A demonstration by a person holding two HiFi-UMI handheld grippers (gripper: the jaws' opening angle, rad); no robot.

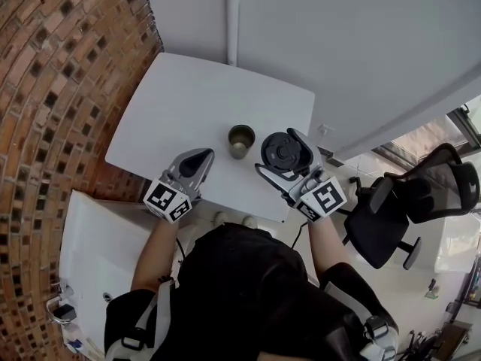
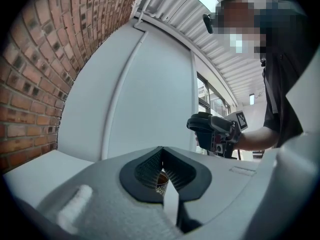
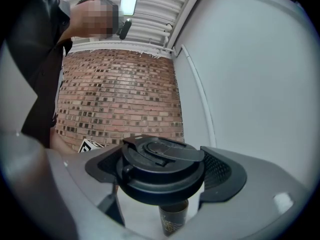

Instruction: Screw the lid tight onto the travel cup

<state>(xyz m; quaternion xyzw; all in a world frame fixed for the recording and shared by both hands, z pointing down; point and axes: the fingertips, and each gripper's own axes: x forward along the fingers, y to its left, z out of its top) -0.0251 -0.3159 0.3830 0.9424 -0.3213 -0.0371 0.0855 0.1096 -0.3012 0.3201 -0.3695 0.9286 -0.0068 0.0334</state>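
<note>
Roughly mid-way along the near part of the white tabletop (image 1: 188, 104) stands the travel cup (image 1: 241, 141), upright and open-mouthed, with no lid on it. Just to its right, not touching it, the black lid (image 1: 284, 152) is clamped in the right claw (image 1: 287, 153). Its flip-top faces upward and it is held about level. In the right gripper view the lid (image 3: 161, 166) fills the gap between the ribbed pads, and the cup (image 3: 174, 219) shows below and beyond it. On the cup's other side the left claw (image 1: 197, 160) points toward it with its jaws pressed together on nothing. Through the small gap under those pads the left gripper view catches the cup's rim (image 2: 161, 180). A brick wall (image 1: 52, 89) curves along the left of the tabletop, and a plain white wall (image 1: 338, 43) with a vertical pipe (image 1: 233, 13) backs it. A black office chair (image 1: 421, 194) sits on the floor well off to the right.
</note>
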